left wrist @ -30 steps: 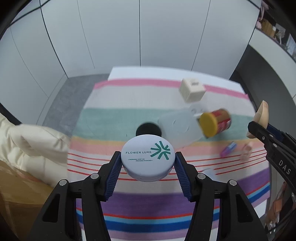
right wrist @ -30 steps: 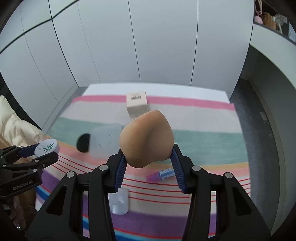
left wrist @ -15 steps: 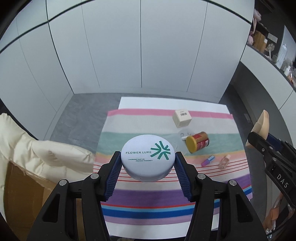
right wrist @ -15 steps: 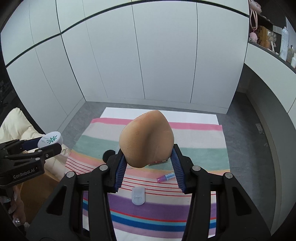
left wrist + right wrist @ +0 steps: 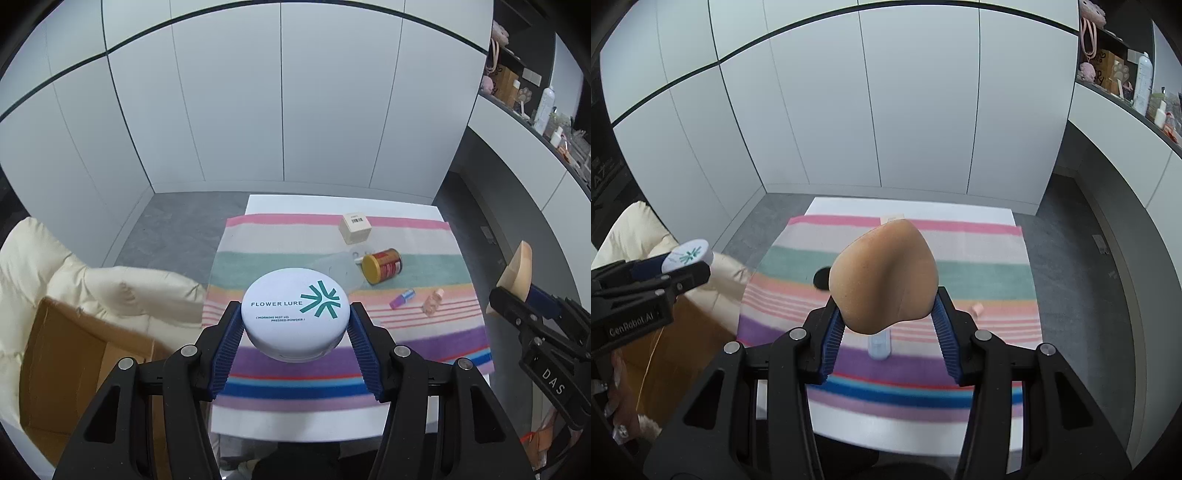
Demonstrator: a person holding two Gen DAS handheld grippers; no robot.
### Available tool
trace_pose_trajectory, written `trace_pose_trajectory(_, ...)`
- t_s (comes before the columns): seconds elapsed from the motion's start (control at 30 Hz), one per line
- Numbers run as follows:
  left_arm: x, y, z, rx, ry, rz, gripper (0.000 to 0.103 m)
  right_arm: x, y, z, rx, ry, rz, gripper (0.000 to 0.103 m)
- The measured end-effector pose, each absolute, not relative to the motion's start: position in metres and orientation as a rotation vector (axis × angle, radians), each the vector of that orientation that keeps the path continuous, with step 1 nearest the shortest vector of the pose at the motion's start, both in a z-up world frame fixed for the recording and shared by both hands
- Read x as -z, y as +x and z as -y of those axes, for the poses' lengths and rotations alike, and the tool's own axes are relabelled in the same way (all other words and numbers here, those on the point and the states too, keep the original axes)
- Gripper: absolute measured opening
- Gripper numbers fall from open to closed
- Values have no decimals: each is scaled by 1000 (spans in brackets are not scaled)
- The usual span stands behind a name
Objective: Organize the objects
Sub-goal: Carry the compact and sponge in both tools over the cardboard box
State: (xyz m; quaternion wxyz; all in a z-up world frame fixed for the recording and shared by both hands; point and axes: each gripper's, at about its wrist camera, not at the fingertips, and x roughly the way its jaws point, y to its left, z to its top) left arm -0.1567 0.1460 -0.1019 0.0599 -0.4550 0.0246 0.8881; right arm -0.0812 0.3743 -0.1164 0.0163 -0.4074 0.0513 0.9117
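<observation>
My left gripper (image 5: 294, 325) is shut on a round white powder compact (image 5: 294, 314) printed FLOWER LURE, held high above the striped cloth (image 5: 332, 354). My right gripper (image 5: 884, 317) is shut on a tan teardrop makeup sponge (image 5: 882, 280); that sponge (image 5: 515, 273) also shows at the right edge of the left wrist view. On the cloth lie a small cream box (image 5: 354, 228), a tipped jar with a yellow lid (image 5: 381, 266), a clear flat piece (image 5: 332, 267), a purple tube (image 5: 402, 298) and a pink bottle (image 5: 433, 302). A black disc (image 5: 822, 277) and a pale flat item (image 5: 880, 345) lie there too.
An open cardboard box (image 5: 74, 362) stands left of the table beside a cream padded jacket (image 5: 74, 266). White cabinet doors (image 5: 280, 110) close the back. A curved counter with bottles (image 5: 546, 110) runs along the right. Grey floor (image 5: 1078, 258) surrounds the table.
Both grippers rose and pulled back from the table with their objects still held; the cloth and its items look smaller and farther, and the cardboard box came into view.
</observation>
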Motion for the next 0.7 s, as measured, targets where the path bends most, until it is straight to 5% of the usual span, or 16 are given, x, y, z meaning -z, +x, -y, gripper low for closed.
trace_pose_trajectory(0.7, 101, -28, -96, -2686, -1421, -6, 59, 113, 49, -346, -2805, -1389, -177, 48)
